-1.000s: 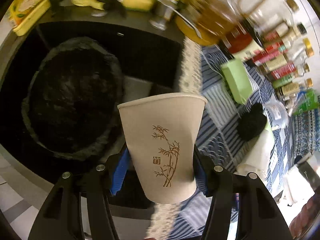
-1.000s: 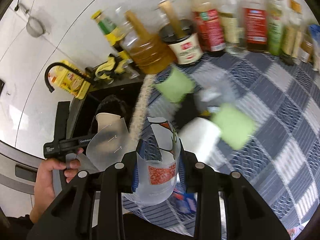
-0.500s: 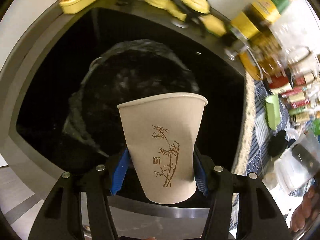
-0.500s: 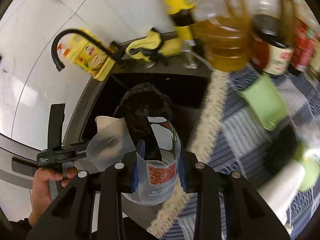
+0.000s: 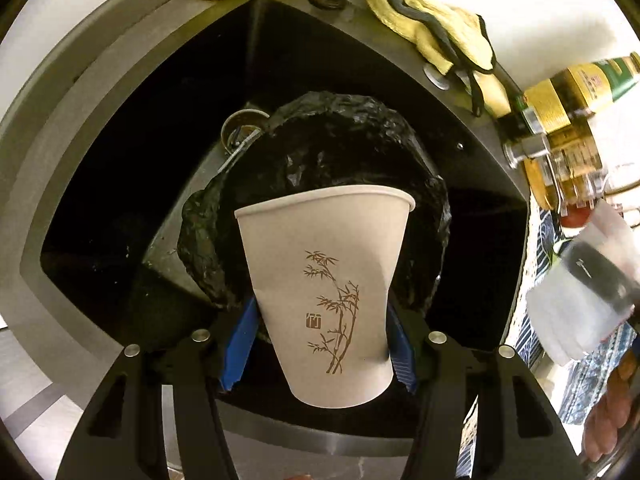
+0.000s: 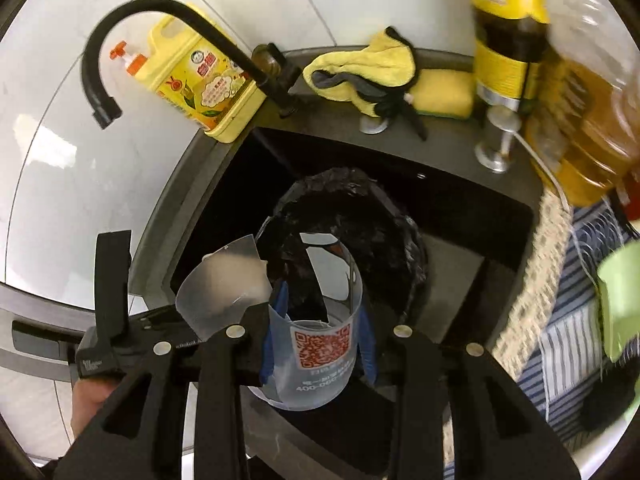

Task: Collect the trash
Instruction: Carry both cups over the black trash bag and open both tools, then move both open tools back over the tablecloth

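Note:
A beige paper cup [image 5: 324,280] with a bamboo print stands upright between the blue pads of my left gripper [image 5: 320,344], which is shut on it. It hangs over the black trash bag [image 5: 340,132] that sits open in the dark sink [image 5: 100,120]. My right gripper [image 6: 320,332] holds a torn clear plastic cup [image 6: 320,352] with a red QR label over the same bag [image 6: 360,200]. Its jaws are opening, with the pads still against the cup. A torn flap of that cup juts out to the left.
A black faucet [image 6: 160,12], a yellow detergent bottle [image 6: 192,76], a yellow cloth [image 6: 360,68] and a sponge [image 6: 444,92] line the sink's back rim. Oil bottles [image 6: 580,120] and a blue checked cloth [image 6: 560,340] lie to the right. A hand [image 5: 608,412] shows at the right edge.
Both grippers have swung left, away from the checked cloth and the bottles, to above the sink and the bag. Each still carries its cup.

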### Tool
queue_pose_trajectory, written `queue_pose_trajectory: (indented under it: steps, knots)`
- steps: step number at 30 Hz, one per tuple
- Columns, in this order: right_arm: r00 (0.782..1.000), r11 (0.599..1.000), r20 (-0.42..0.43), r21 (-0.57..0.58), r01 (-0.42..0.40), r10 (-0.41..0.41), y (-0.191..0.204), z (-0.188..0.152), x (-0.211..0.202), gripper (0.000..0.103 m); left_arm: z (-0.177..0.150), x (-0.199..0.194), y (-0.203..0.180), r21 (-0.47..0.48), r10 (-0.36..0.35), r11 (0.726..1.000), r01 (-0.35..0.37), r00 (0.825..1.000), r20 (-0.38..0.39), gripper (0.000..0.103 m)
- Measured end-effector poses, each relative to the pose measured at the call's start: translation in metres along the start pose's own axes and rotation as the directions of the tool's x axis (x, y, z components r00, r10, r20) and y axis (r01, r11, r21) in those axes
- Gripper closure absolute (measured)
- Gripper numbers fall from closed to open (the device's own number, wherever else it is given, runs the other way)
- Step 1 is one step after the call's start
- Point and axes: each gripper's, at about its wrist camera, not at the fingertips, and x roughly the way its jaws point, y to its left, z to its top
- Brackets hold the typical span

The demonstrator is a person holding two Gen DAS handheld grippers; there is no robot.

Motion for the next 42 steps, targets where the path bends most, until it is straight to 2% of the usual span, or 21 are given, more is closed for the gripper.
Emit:
queue_pose_trajectory:
  steps: [4, 5, 6, 8, 15, 24, 33, 42]
  knots:
    - [0.999, 0.999, -0.027, 0.029, -0.017, 0.018, -0.005, 0.014, 0.018, 0.065, 0.007, 0.005, 0.003, 0.002, 0.012, 1.000, -0.012, 1.000, -0.004, 0.043]
    - [1.000, 0.999, -0.028, 0.040, -0.010, 0.011, -0.006, 0.018, 0.021, 0.057, 0.009, 0.007, 0.002, 0.006, 0.020, 1.000, -0.020, 1.000, -0.005, 0.036]
    - [1.000, 0.999, -0.027, 0.048, -0.005, 0.007, -0.007, 0.019, 0.022, 0.046, 0.010, 0.009, 0.002, 0.005, 0.018, 1.000, -0.018, 1.000, -0.008, 0.034]
    - [0.999, 0.998, -0.032, 0.067, -0.016, 0.019, -0.011, 0.023, 0.025, 0.042, 0.012, 0.013, -0.001, 0.007, 0.015, 1.000, -0.015, 1.000, -0.020, 0.034]
    - [0.998, 0.995, -0.042, 0.088, -0.048, 0.052, -0.015, 0.024, 0.029, 0.042, 0.014, 0.016, -0.003, 0.004, 0.019, 1.000, -0.019, 0.999, -0.032, 0.034]
    - [0.998, 0.994, -0.001, 0.090, -0.056, 0.057, -0.015, 0.009, 0.006, 0.042, 0.008, -0.001, -0.008, 0.013, 0.013, 1.000, -0.013, 1.000, 0.004, 0.034]
    - [0.998, 0.996, 0.068, 0.091, -0.020, 0.013, -0.017, -0.024, -0.037, 0.042, -0.014, -0.030, -0.018, 0.066, -0.001, 0.998, -0.002, 0.998, 0.055, 0.034]
    - [0.985, 0.979, 0.150, 0.195, 0.057, -0.087, -0.059, -0.068, -0.099, 0.042, -0.034, -0.039, -0.044, 0.149, -0.017, 0.989, 0.010, 0.999, 0.048, 0.034]
